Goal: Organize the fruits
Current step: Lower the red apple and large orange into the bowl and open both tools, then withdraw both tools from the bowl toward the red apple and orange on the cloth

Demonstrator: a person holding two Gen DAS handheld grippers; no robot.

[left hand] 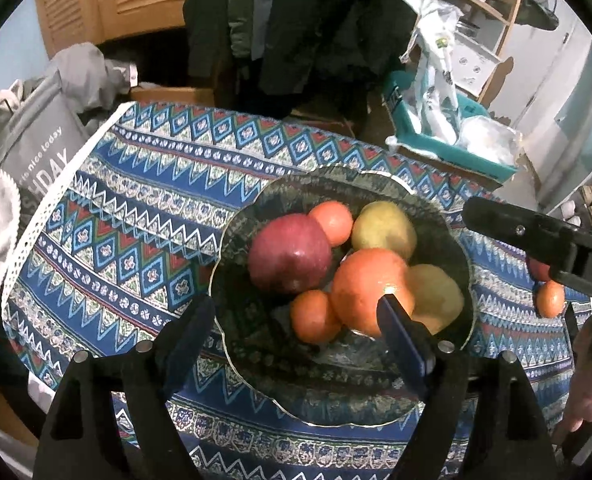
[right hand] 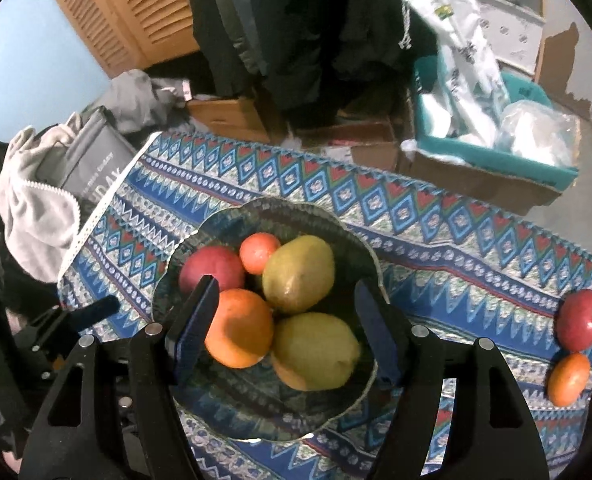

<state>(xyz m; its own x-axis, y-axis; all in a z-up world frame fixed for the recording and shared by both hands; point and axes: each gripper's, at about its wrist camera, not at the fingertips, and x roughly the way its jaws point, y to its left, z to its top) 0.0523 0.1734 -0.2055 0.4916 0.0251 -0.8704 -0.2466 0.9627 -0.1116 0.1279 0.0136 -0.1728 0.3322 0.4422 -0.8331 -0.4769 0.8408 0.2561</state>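
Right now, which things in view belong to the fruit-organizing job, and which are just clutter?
Job: glass bowl holding apple, orange, pears; loose red apple and tangerine on the cloth.
Clutter: teal box, grey bag, hanging coats.

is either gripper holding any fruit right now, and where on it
Nothing is held: left gripper and right gripper are both open above the bowl.

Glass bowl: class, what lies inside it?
Inside the glass bowl: a red apple, a large orange, two yellow-green pears and two small tangerines. Anything beneath them is hidden.
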